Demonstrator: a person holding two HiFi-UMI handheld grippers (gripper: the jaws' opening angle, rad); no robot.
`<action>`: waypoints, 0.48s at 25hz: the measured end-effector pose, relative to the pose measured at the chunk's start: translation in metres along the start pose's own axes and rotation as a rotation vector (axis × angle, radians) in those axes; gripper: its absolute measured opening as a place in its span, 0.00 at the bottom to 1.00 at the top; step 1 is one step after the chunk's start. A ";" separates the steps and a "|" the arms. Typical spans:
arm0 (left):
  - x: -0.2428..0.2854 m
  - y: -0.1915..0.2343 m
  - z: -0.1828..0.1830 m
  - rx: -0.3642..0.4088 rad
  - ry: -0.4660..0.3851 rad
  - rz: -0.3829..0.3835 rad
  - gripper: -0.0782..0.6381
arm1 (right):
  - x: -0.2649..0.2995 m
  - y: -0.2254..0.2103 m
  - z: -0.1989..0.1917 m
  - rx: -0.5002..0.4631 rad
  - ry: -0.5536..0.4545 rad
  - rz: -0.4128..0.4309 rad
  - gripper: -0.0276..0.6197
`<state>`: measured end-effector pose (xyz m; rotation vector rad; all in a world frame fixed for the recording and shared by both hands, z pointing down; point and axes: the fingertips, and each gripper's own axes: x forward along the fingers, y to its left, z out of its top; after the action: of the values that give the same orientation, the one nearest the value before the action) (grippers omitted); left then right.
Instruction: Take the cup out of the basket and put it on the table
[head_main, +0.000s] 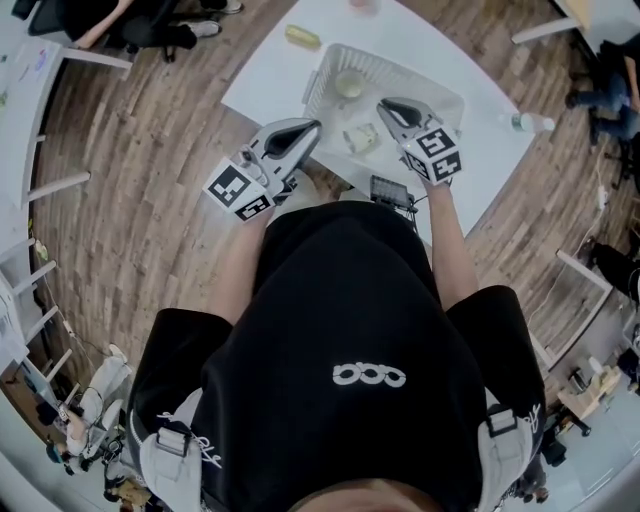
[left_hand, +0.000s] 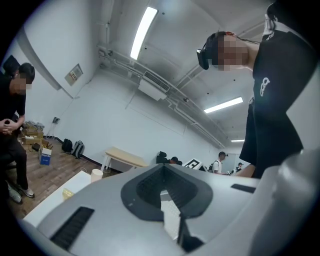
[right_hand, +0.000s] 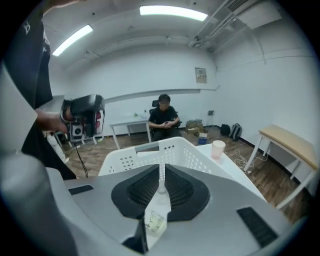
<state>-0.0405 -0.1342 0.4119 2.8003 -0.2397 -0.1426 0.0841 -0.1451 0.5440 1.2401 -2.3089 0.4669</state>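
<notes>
- The cup (head_main: 362, 138), a clear one with a label, lies on its side on the floor of the basket (head_main: 325, 70), toward the near wall. It isn't out yet.
- In the right gripper view I see that cup through the gap below the jaws, lower down in the basket and not touched by them.
- A round pale item (head_main: 348, 85) sits farther back in the same basket, apart from the cup.
- My right gripper (head_main: 383, 103) hangs over the near right part of the basket, tilted downward. Its jaws are drawn together to a thin slit, with nothing clamped.
- My left gripper (head_main: 312, 128) is held about level at the basket's near left corner, jaws fully closed and empty.
- The basket stands on a white table (head_main: 270, 85).
- A pinkish beaker (right_hand: 218, 149) stands on the table beyond the basket, and a small yellow item (head_main: 302, 37) lies near the far edge.
- A seated person (right_hand: 163, 120) is across the room.
</notes>
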 end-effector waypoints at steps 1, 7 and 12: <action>-0.002 0.001 0.000 -0.001 0.001 0.005 0.12 | 0.014 0.001 -0.006 -0.035 0.048 0.015 0.09; -0.018 0.018 -0.001 0.004 0.019 0.042 0.12 | 0.094 -0.001 -0.028 -0.157 0.226 0.072 0.10; -0.033 0.029 0.001 0.006 0.023 0.068 0.12 | 0.147 0.003 -0.055 -0.181 0.379 0.105 0.22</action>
<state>-0.0774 -0.1557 0.4224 2.7938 -0.3297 -0.0945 0.0249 -0.2162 0.6714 0.8628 -2.0460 0.4721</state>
